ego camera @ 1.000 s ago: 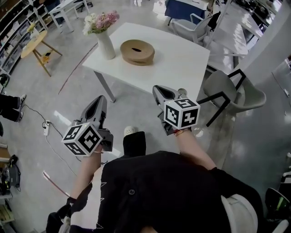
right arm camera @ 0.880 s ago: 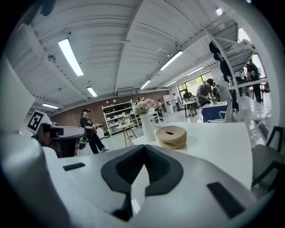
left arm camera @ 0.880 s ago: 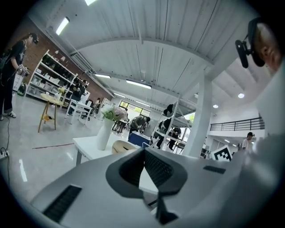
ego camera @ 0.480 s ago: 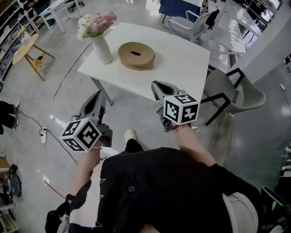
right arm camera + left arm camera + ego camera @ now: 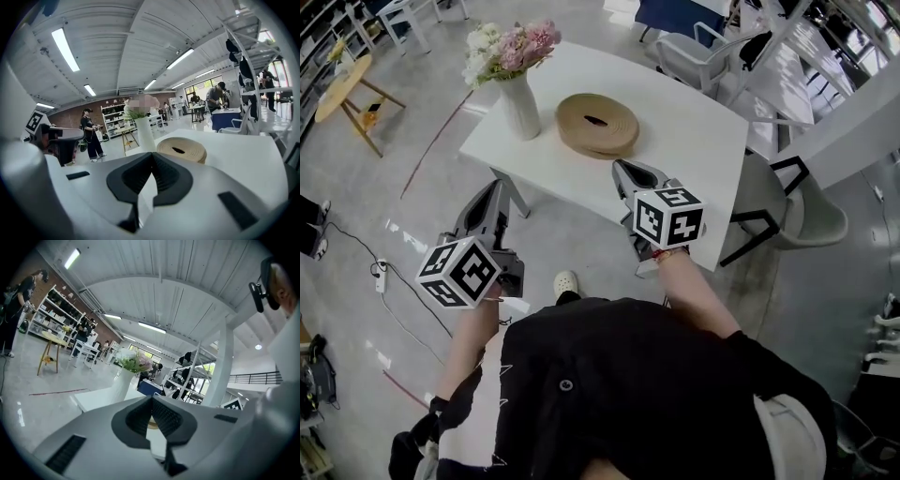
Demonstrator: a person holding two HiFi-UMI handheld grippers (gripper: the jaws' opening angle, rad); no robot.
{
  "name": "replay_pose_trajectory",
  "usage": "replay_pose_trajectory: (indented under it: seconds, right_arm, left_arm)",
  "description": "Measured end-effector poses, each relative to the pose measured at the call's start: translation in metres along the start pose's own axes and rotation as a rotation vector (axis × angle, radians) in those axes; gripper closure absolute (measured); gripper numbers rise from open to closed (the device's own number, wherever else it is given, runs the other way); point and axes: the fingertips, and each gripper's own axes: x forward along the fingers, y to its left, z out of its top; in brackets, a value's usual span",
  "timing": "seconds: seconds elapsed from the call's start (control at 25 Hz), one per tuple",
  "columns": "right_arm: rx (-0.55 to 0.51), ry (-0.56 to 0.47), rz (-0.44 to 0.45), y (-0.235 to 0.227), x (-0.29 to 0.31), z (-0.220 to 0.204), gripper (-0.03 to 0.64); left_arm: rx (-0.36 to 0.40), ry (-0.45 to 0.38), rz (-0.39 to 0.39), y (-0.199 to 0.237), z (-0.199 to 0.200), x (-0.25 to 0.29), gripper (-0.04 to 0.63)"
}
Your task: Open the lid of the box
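A round tan box [image 5: 597,125] with a flat lid and a dark slot in its top lies on the white table [image 5: 689,150]. The right gripper view shows the box [image 5: 182,149] ahead of the jaws. My right gripper [image 5: 623,170] is shut and holds nothing, its tip over the table's near edge, short of the box. My left gripper [image 5: 493,187] hangs over the floor in front of the table's left corner, shut and holding nothing. In each gripper view, left [image 5: 152,398] and right [image 5: 152,154], the jaw tips meet.
A white vase [image 5: 520,105] of pink and white flowers [image 5: 508,47] stands left of the box. Grey chairs stand at the table's right [image 5: 811,211] and far side [image 5: 694,56]. A wooden side table [image 5: 347,80] and a floor cable with power strip [image 5: 380,277] lie left.
Both grippers have moved forward toward the table with the person's step. The table and box now sit nearer, and the right gripper's tip has reached the table's near edge.
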Motion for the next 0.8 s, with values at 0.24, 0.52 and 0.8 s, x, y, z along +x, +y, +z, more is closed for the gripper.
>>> replay_pose_trajectory:
  seconds: [0.24, 0.52, 0.8]
  right_arm:
    - [-0.043, 0.097, -0.022, -0.010, 0.045, -0.009, 0.573]
    - [-0.111, 0.177, -0.049, -0.015, 0.091, -0.014, 0.505]
    - [-0.203, 0.256, -0.068, -0.021, 0.131, -0.018, 0.473]
  left_arm:
    - [-0.026, -0.016, 0.027, 0.036, 0.020, 0.017, 0.584]
    - [-0.021, -0.032, 0.039, 0.074, 0.046, 0.036, 0.584]
    - [-0.021, -0.048, 0.037, 0.102, 0.065, 0.059, 0.584]
